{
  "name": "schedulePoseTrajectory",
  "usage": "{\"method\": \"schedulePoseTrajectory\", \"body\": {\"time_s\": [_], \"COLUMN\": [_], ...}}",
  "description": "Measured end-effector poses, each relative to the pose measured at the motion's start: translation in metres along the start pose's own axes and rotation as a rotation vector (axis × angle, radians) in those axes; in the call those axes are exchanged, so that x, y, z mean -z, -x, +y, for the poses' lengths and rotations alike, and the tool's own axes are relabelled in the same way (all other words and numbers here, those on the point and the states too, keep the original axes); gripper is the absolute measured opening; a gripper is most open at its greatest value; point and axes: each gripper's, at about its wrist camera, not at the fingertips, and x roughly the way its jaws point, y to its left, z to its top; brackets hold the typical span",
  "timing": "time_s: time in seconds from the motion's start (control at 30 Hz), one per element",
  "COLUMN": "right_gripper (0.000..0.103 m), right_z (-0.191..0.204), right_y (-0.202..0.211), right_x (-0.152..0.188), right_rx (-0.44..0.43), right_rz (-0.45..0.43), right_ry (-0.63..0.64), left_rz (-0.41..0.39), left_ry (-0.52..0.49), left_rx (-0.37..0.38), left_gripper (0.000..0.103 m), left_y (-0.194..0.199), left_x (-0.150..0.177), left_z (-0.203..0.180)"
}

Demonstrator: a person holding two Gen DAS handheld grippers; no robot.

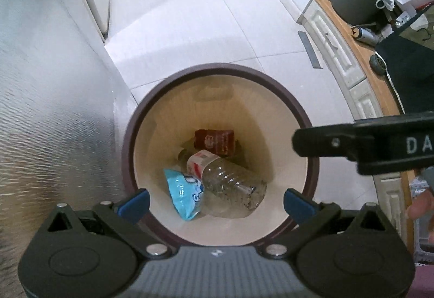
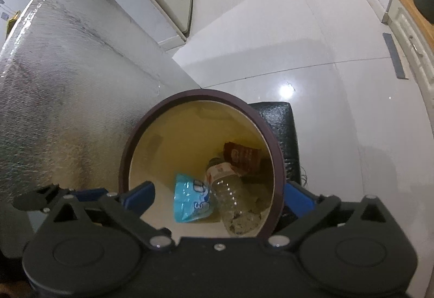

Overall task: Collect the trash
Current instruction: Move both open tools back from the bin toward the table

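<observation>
Both our tools hang above the bin (image 1: 127, 151), the left tool (image 1: 216, 201) and the right tool (image 2: 218, 196) each spread wide with nothing between the fingers. To finish this drop cleanly we should lift straight up, clear of the rim. Below lie the blue wrapper (image 1: 184, 193), the clear bottle (image 1: 230, 184) and, farthest, the red packet (image 1: 215, 142), all on the bin's bottom.

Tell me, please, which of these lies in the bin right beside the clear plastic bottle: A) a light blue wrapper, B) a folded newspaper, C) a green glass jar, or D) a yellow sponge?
A: in the left wrist view a light blue wrapper lies against the clear plastic bottle at the bottom of the bin, with a dark red packet behind them.
</observation>
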Motion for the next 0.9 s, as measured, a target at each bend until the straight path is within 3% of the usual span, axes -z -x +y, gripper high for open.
{"method": "schedulePoseTrajectory", "body": {"time_s": [0.53,0.9], "right_gripper": [0.103,0.103], "right_z": [0.028,0.043], "right_y": [0.11,0.17], "right_x": [0.011,0.023], "right_rx": [0.055,0.087], "right_rz": [-0.07,-0.117], "right_ry": [0.054,0.089], "left_rz": [-0.082,-0.149], "left_ry": [0.02,0.076], "left_rx": [0.005,-0.004], "left_gripper": [0.103,0.103], "left_y": [0.11,0.181], "left_x": [-0.001,0.012], "left_z": [-0.004,0.014]}}
